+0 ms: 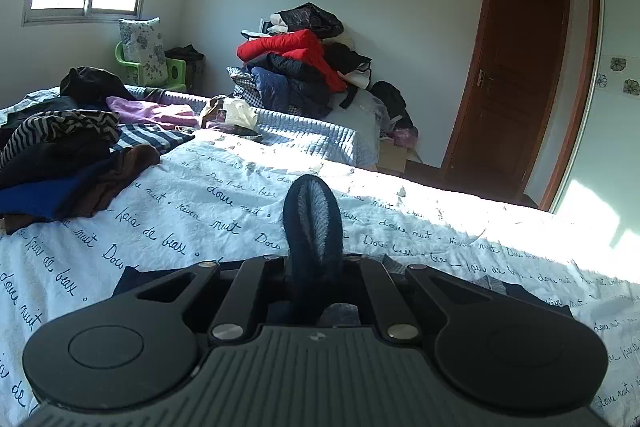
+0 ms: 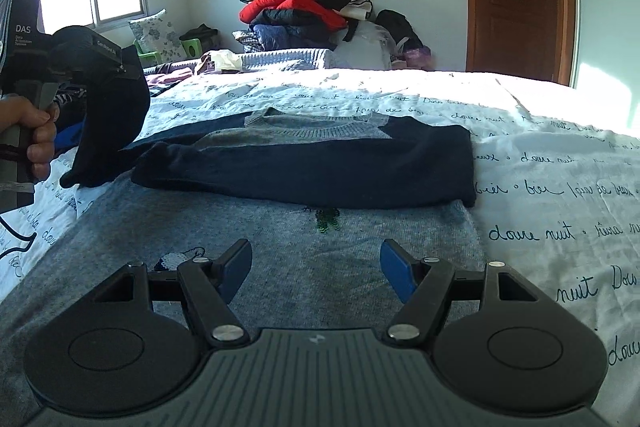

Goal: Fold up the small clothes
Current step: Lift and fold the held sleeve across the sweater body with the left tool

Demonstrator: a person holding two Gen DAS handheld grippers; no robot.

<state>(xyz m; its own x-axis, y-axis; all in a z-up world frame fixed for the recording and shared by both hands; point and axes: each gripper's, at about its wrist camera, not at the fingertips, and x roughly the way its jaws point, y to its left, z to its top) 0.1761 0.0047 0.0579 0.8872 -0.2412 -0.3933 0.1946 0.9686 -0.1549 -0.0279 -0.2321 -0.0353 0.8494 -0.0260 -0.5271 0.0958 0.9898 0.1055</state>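
Leftward of the sweater (image 2: 304, 163) I see a heap of dark and striped clothes (image 1: 60, 155) on the bed (image 2: 560, 187); beyond it, against the wall, a taller pile topped by a red jacket (image 1: 296, 47). My left tool (image 1: 314, 259) is pinched on the sweater's navy sleeve (image 2: 108, 131), lifting it above the sweater's left edge. The sweater lies flat, its other sleeve folded across the chest. My right tool (image 2: 316, 267) hovers spread over the grey hem, nothing between its blue pads (image 2: 396, 267).

Script-printed bed (image 2: 560, 187) under grey-and-navy sweater (image 2: 280, 247), clothes heap (image 1: 60, 155) alongside.
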